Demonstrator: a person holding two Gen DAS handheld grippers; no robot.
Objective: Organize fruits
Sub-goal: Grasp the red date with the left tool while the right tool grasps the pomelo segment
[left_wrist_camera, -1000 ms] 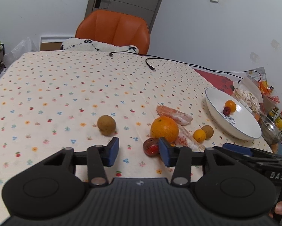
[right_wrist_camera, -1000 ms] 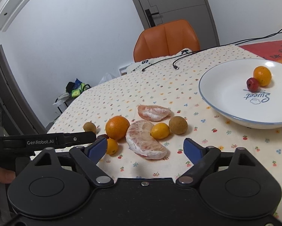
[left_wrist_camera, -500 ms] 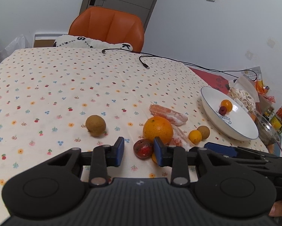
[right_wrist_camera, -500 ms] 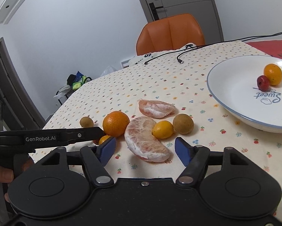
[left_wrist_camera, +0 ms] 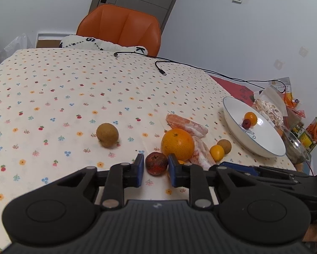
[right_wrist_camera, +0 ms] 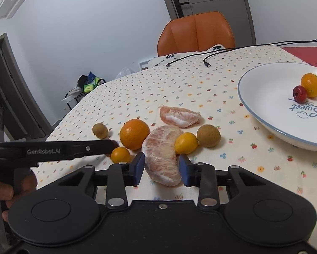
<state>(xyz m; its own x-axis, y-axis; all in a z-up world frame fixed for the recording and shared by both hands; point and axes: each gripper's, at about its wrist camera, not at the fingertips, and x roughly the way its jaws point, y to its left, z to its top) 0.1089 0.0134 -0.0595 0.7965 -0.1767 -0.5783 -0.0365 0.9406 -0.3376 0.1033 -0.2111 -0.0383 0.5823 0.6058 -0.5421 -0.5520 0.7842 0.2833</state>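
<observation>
My left gripper (left_wrist_camera: 156,163) is shut on a dark red fruit (left_wrist_camera: 156,165) that rests on the flowered tablecloth. My right gripper (right_wrist_camera: 161,160) is shut on a big peeled pomelo segment (right_wrist_camera: 161,152), also on the cloth. Close around them lie an orange (left_wrist_camera: 177,140), a second pomelo segment (right_wrist_camera: 179,116), a yellow kumquat (right_wrist_camera: 186,142), a brown longan (right_wrist_camera: 208,135) and a small orange fruit (right_wrist_camera: 120,154). Another brown fruit (left_wrist_camera: 107,134) lies apart to the left. The white plate (right_wrist_camera: 264,91) at the right holds a small orange (right_wrist_camera: 310,84) and a red fruit (right_wrist_camera: 299,94).
An orange chair (left_wrist_camera: 120,27) with a white cushion stands at the far table edge. A black cable (left_wrist_camera: 158,65) runs across the back. Snack bags (left_wrist_camera: 270,105) and a glass bowl (left_wrist_camera: 296,148) crowd the right edge beyond the plate. A hand (right_wrist_camera: 2,192) holds the left gripper.
Both grippers have narrowed their jaws over the last second: the left pads have come in onto the red fruit, the right pads onto the big pomelo segment. Both moved slightly forward.
</observation>
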